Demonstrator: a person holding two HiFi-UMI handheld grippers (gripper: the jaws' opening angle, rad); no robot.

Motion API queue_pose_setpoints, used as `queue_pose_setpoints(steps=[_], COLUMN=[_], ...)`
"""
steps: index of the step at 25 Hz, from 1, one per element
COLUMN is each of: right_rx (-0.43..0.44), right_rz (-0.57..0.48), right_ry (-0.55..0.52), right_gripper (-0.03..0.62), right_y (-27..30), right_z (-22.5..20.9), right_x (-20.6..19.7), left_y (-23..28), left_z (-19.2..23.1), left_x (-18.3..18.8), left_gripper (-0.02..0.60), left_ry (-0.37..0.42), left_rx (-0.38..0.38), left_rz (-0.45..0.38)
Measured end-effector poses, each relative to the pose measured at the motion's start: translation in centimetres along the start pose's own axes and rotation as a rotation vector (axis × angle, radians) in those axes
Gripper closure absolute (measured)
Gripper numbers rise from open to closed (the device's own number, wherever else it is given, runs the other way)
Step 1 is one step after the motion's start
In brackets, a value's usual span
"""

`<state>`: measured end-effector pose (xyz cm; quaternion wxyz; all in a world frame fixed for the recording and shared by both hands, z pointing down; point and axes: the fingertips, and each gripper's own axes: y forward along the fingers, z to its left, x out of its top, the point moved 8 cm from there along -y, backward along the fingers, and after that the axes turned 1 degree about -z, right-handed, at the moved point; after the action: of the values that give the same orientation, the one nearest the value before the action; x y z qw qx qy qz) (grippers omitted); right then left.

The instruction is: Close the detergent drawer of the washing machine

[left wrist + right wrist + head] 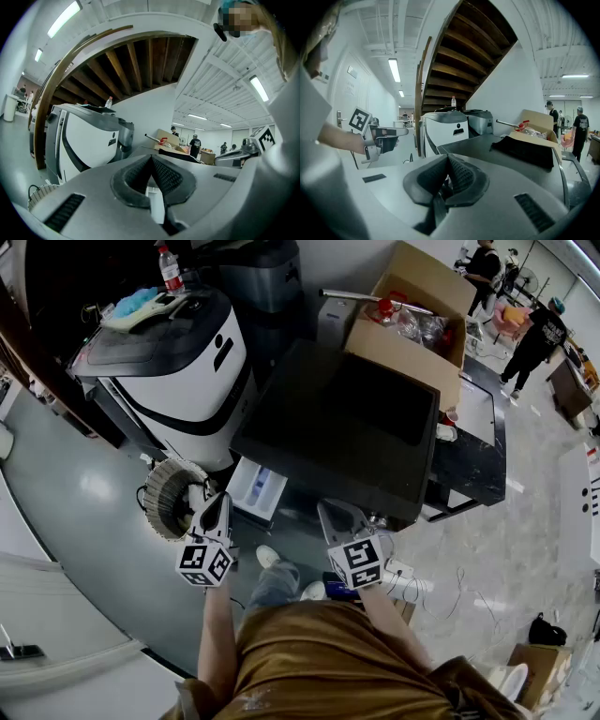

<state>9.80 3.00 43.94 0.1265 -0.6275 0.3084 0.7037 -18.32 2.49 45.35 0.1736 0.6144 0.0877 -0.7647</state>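
Grey floor (84,486) underfoot; left gripper (217,502) and right gripper (335,514) point near level, jaws together, empty; pulled-out detergent drawer (256,489) seemingly just ahead of the left.

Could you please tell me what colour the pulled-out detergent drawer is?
The detergent drawer is white, seen best in the head view.

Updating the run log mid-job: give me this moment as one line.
detergent drawer: open | left gripper: jaws shut, empty, beside drawer | right gripper: jaws shut, empty | task: not done
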Motion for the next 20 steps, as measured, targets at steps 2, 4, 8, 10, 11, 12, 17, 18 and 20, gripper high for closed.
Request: queue_pose_setpoints(steps=[2,4,8,10,11,12,17,18,20], right_rx=[0.003,0.005,0.007,0.01,0.012,0.015,0.022,0.022,0.023], right_rz=[0.001,0.002,0.004,0.007,0.009,0.012,0.032,0.035,0.042], right_ry=[-0.001,-0.002,-0.002,-0.001,0.001,0.004,0.01,0.013,0.017], right_gripper=[0.582,0.582,0.582,0.582,0.582,0.582,0.582,0.582,0.582], right_y=[0.2,0.4,0.5,0.5,0.6,0.6,0.9,0.9,1.0], right_z=[0.1,0.2,0.3,0.3,0.4,0.5,0.7,0.7,0.7], right_x=[0.1,0.1,0.0,-0.1,-0.2,-0.3,-0.8,-0.8,-1.0], left_y=[0.1,0.1,0.1,0.1,0.1,0.0,-0.1,-0.1,0.0], left_z=[0.2,0.3,0.4,0.5,0.5,0.6,0.9,0.9,1.0], left_x=[0.1,0.1,-0.3,-0.4,-0.4,-0.5,-0.8,-1.0,-1.4], left_gripper=[0.556,0.555,0.555,0.555,0.555,0.555,0.551,0.548,0.523], left_ry=[0.0,0.0,-0.002,-0.004,-0.005,-0.007,-0.022,-0.022,-0.019], left_rx=[0.003,0.006,0.01,0.011,0.011,0.011,0.008,0.007,0.006], left_rz=[0.003,0.007,0.014,0.016,0.015,0.013,0.016,0.022,0.04])
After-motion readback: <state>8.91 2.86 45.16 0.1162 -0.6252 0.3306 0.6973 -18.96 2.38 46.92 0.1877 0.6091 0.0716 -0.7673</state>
